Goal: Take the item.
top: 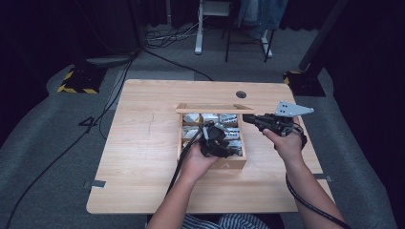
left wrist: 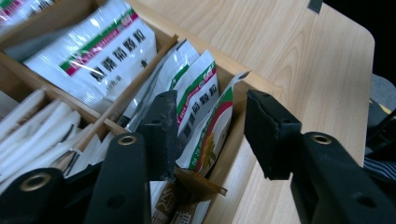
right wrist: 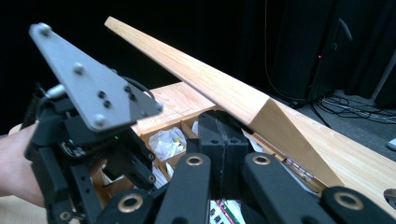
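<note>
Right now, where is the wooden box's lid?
In the high view the lid stands raised along the box's far edge, mid-table, with the right gripper at its right end.

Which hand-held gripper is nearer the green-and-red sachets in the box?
Left. The left hand-held gripper has its open jaws around the sachets; the right hand-held gripper sits shut at the wooden box's far right corner.

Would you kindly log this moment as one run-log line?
left tongs: open, over sachets in box | right tongs: shut, by raised lid
</note>
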`<state>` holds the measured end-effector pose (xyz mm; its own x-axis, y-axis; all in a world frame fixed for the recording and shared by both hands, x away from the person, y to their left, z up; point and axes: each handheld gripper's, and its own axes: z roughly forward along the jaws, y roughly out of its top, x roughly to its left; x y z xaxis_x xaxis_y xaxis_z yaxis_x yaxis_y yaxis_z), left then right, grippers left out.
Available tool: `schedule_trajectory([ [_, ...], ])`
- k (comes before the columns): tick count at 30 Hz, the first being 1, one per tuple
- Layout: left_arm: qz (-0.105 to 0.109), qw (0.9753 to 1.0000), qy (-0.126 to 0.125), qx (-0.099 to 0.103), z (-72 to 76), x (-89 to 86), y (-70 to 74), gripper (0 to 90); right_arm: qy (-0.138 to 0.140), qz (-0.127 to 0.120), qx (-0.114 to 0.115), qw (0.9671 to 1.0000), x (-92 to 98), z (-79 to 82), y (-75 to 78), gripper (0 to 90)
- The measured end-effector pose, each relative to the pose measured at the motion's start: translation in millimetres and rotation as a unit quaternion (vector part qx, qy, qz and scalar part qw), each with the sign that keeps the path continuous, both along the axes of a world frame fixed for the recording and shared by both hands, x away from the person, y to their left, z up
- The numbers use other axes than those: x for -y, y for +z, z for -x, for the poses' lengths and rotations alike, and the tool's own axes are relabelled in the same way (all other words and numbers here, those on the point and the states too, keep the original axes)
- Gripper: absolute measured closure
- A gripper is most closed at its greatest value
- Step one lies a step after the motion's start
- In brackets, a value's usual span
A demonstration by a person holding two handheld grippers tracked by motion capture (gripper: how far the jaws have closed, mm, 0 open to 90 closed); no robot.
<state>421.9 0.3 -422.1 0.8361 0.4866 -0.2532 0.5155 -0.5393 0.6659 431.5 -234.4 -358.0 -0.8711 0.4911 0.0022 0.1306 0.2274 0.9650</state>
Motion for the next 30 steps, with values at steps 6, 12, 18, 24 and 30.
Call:
schedule_trajectory([
  [6, 0.001, 0.9998, -0.008, -0.02, -4.7, 1.0, -5.0, 61.6, 0.0, 0.0, 0.0, 1.0, 0.1, 0.0, 0.0, 90.0],
  [12, -0.011, 0.9997, -0.011, -0.02, -4.4, 5.6, -7.7, 66.9, 0.0, 0.001, 0.0, 1.0, 0.0, 0.1, 0.1, 90.0],
  [18, -0.036, 0.999, -0.016, -0.023, -4.3, 9.6, -9.7, 80.6, 0.001, -0.001, 0.0, 1.0, 0.0, -0.1, -0.1, 90.0],
  [24, -0.053, 0.9979, -0.035, 0.012, 2.9, 14.2, -8.8, 89.0, 0.0, 0.001, 0.001, 1.0, 0.0, 0.0, 0.1, 90.0],
  [30, -0.064, 0.9963, -0.038, 0.042, 7.3, 16.2, -7.3, 89.7, -0.001, 0.002, 0.002, 1.0, 0.1, -0.2, 0.3, 90.0],
])
